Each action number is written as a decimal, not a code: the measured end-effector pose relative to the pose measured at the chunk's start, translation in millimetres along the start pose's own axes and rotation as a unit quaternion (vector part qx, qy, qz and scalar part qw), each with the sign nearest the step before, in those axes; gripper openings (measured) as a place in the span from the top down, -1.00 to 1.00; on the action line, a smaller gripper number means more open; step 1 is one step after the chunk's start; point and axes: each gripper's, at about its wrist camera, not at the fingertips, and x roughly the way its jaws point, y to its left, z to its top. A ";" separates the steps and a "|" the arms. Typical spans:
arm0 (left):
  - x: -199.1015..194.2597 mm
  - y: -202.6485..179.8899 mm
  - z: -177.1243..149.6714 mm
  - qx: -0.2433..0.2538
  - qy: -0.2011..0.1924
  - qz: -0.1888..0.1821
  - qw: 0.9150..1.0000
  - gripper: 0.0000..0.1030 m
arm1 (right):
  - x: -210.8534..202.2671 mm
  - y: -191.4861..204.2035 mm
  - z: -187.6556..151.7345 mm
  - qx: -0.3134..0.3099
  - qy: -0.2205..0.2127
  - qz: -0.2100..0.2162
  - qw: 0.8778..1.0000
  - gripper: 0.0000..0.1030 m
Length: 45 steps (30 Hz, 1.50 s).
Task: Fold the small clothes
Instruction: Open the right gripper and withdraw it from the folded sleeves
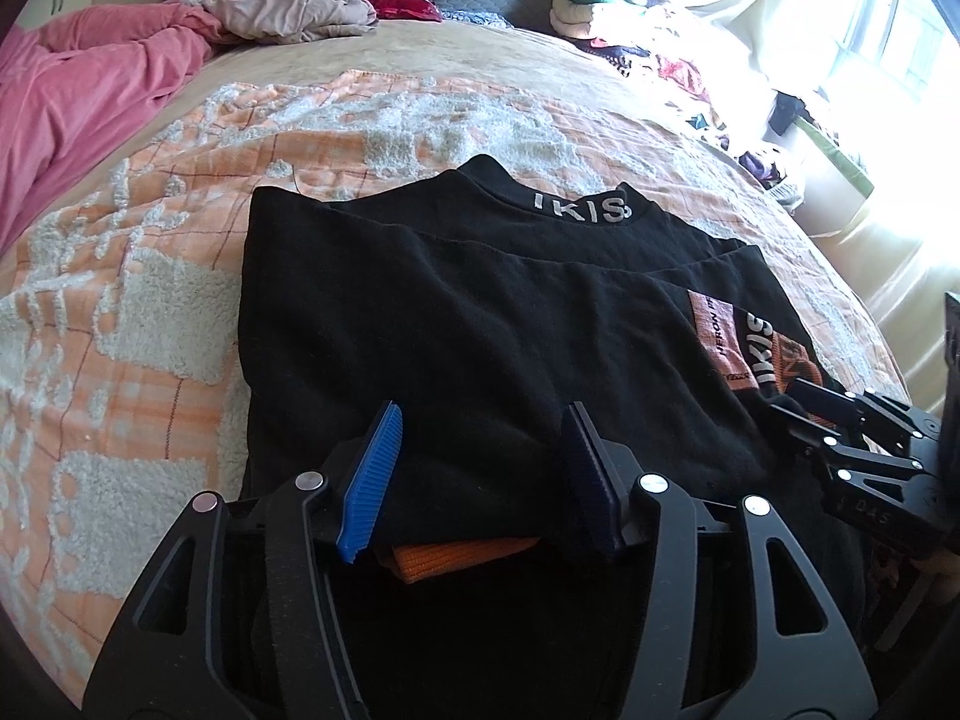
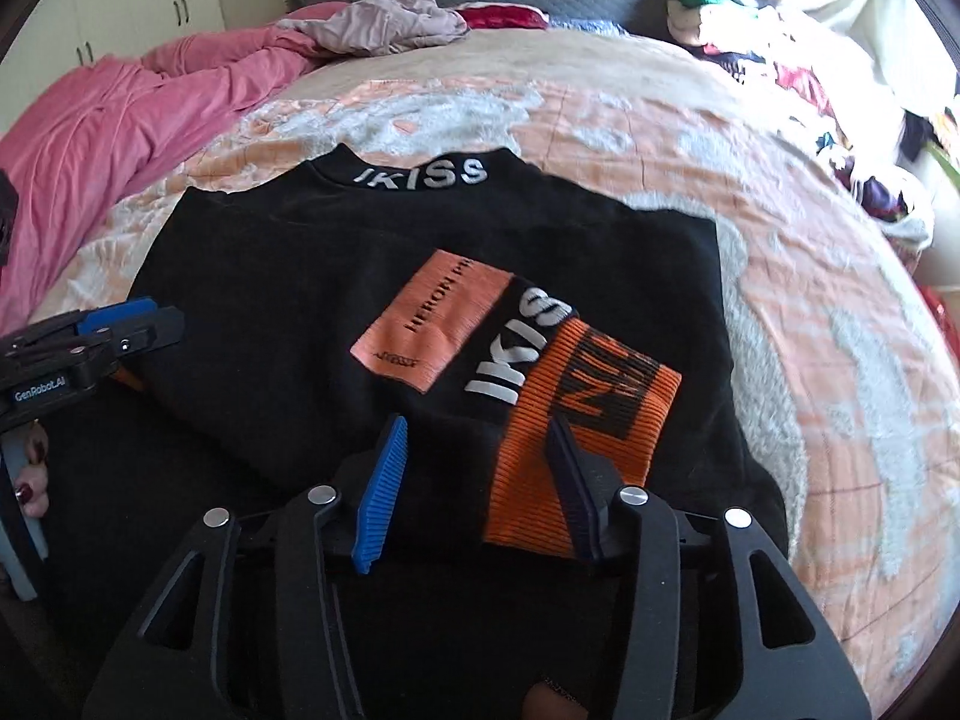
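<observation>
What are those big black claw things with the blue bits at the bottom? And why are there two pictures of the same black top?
Those claws are hand-held grabbers. A person holds one in each hand, and each has a tiny camera looking out along its two fingers. That is why you get two pictures: one from the left tool, one from the right tool. Each camera also catches the other grabber at the edge of its picture.

They are over a bed with an orange and white blanket. On it lies a black sweater with its sleeves folded in. One sleeve has an orange cuff on top. Farther back are a pink cover and a pile of clothes.

Both grabbers are open now. The sweater lies under them, and nothing is pinched.
</observation>
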 end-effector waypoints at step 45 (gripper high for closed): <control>-59.7 -23.1 1.0 0.013 -0.047 0.004 0.999 -0.81 | -83.9 -28.2 -1.7 0.067 -0.102 0.018 0.992 -0.90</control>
